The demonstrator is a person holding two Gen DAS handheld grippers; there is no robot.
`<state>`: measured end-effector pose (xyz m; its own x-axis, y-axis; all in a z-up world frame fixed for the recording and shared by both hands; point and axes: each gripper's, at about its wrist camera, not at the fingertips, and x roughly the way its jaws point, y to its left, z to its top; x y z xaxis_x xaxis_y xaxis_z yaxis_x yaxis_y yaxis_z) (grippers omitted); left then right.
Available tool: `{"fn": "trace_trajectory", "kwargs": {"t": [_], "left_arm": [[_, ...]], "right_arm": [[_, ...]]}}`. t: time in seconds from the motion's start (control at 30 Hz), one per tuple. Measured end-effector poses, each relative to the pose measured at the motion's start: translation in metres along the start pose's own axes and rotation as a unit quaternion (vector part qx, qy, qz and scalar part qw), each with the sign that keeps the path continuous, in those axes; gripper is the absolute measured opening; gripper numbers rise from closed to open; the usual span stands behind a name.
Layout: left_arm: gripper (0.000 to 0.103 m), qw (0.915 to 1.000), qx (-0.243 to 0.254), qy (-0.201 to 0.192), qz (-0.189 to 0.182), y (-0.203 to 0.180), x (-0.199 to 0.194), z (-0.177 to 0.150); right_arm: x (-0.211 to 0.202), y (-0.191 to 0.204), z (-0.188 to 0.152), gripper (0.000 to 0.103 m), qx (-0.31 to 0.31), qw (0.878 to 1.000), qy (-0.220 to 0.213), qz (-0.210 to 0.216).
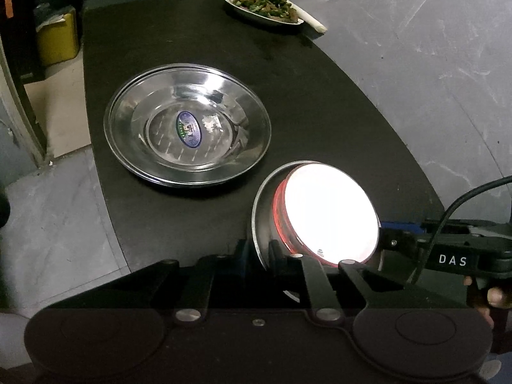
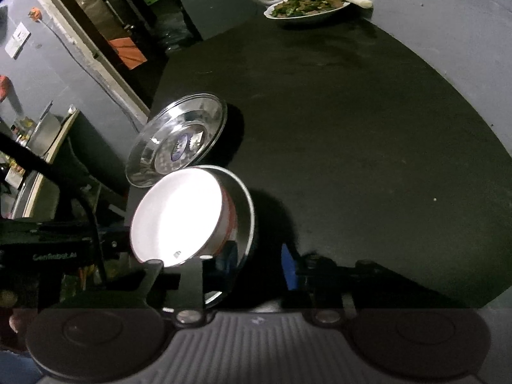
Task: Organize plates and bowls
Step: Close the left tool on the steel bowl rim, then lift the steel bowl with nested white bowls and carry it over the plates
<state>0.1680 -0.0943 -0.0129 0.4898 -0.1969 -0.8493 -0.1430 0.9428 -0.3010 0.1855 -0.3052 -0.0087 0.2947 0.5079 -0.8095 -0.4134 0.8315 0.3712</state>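
The steel bowl, holding a white bowl, is gripped at its rim by both tongs near the plate. Next, a steady lift is needed.

I have 2 fisheye views, 1 riding on each gripper, both tilted steeply down over the black tabletop. My left wrist camera looks across it from the near edge, very close to the steel bowl holding a white dish. My right wrist camera faces the same bowl from its other side, equally close. Both views share that bowl, the steel plate beyond it and the far plate of food.
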Motion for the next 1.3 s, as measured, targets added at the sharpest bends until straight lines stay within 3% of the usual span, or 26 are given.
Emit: {"fn": "trace_trajectory", "kwargs": {"t": [0.3,0.4,1.07,1.3], "left_arm": [[0.013,0.9999,-0.011,0.004,-0.007,0.004,0.002,0.002],[0.014,0.9999,-0.008,0.009,-0.001,0.002,0.004,0.003],[0.012,0.9996,-0.012,0.010,0.022,-0.004,0.010,0.004],[0.012,0.9997,-0.022,0.004,0.012,-0.002,0.009,0.005]], "right_arm": [[0.003,-0.002,0.003,0.030,0.010,1.000,0.008,0.008],[0.003,0.000,0.004,0.017,0.010,1.000,0.011,0.016],[0.012,0.003,0.007,0.020,0.010,0.999,0.038,0.018],[0.012,0.000,0.006,0.019,0.021,0.999,0.035,0.024]]}}
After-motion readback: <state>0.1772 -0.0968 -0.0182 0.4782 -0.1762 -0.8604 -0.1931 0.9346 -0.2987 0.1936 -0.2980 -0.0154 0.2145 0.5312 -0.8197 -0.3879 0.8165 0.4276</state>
